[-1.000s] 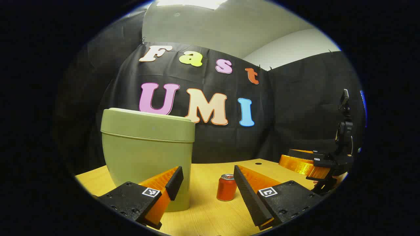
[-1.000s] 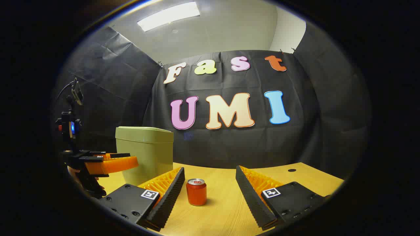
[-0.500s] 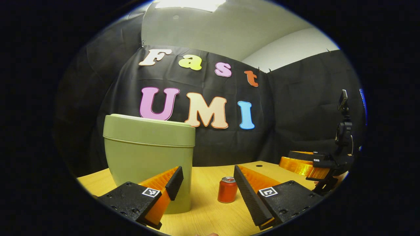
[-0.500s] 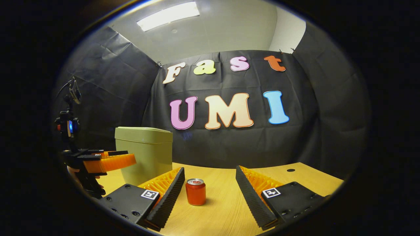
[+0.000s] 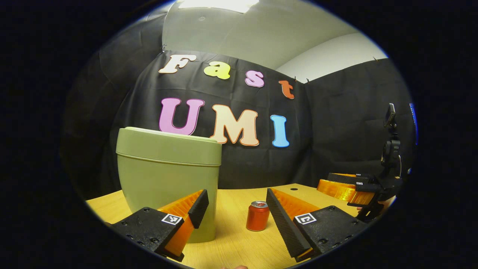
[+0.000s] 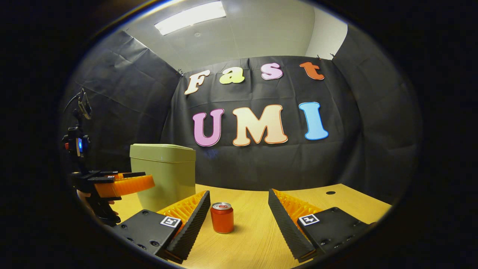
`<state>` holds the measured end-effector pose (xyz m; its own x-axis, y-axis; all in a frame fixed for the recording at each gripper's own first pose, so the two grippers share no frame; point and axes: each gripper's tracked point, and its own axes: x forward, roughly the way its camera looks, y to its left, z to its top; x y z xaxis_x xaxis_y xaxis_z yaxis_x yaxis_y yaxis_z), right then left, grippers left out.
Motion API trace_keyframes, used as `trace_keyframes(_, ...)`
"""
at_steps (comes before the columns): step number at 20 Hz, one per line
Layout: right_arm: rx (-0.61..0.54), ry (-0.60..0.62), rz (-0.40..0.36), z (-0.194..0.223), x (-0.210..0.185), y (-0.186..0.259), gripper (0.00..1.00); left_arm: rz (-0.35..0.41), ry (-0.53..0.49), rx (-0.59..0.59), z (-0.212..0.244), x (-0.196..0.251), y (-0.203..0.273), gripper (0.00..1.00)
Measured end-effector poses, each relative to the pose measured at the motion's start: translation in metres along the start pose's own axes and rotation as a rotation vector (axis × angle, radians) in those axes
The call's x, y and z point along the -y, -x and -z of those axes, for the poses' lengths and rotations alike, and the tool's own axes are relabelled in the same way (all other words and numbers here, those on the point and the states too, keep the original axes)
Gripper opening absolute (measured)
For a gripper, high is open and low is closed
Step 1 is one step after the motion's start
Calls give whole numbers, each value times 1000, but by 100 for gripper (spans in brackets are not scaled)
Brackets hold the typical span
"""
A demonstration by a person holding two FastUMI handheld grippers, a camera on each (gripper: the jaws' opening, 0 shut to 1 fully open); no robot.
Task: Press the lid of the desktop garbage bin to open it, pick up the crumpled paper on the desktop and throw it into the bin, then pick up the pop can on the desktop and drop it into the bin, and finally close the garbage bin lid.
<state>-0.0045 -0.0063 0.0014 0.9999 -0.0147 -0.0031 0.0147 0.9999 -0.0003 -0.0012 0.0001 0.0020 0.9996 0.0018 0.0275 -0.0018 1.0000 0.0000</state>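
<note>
The pop can (image 5: 257,216) (image 6: 222,218) stands upright on the wooden desktop (image 5: 239,243) (image 6: 254,239), and the green garbage bin (image 5: 168,175) (image 6: 164,173) sits with its lid (image 5: 168,145) down, off to the can's left. The left gripper (image 5: 235,209) (image 6: 129,184) hovers with jaws spread wide, holding nothing, the bin near its left finger. The right gripper (image 6: 239,213) (image 5: 345,186) is wide apart too and empty, the can between its fingers but farther off, untouched.
</note>
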Motion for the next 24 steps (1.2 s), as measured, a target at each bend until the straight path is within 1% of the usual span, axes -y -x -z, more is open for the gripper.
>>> trace_keyframes(5, 1, 2, -3, 0, -2, 0, 96, 8, 1, 6, -2, 3, 1, 93)
trace_keyframes(7, -6, 2, -6, 1, -2, 0, 98, 1, -1, 7, -4, 1, 1, 93)
trace_keyframes(8, -8, 2, -7, 2, -3, 0, 98, -3, -6, 10, -6, 1, 3, 89)
trace_keyframes(9, -9, 1, -9, 2, -4, 0, 98, -7, -14, 13, -8, 0, 3, 84)
trace_keyframes(10, -12, 3, -10, 4, -4, 0, 98, -15, -26, 16, -9, -3, 4, 74)
trace_keyframes(11, -14, 7, -10, 4, -4, 0, 98, -17, -37, 21, -13, -5, 5, 68)
trace_keyframes(13, -12, 16, -4, 4, -1, 0, 98, -18, -36, 27, -18, -5, 8, 63)
trace_keyframes(14, -12, 16, -1, 3, 0, 0, 98, -23, -32, 25, -19, -9, 9, 57)
trace_keyframes(16, -12, 8, -1, 3, 0, 1, 97, -36, -26, 20, -22, -17, 10, 41)
trace_keyframes(18, -14, 10, 1, 3, 2, 1, 97, -66, -30, 25, -31, -29, 11, 15)
trace_keyframes(19, -11, 13, 5, 1, 4, 2, 98, -82, -41, 22, -35, -36, 11, 11)
trace_keyframes(20, -9, 16, 9, 1, 5, 2, 98, -91, -51, 26, -41, -40, 10, 1)
trace_keyframes(23, -8, 13, 14, 0, 8, 2, 96, -91, -54, 36, -62, -44, 8, 0)
trace_keyframes(24, -11, 9, 11, 1, 7, 2, 98, -88, -50, 33, -66, -46, 8, 0)
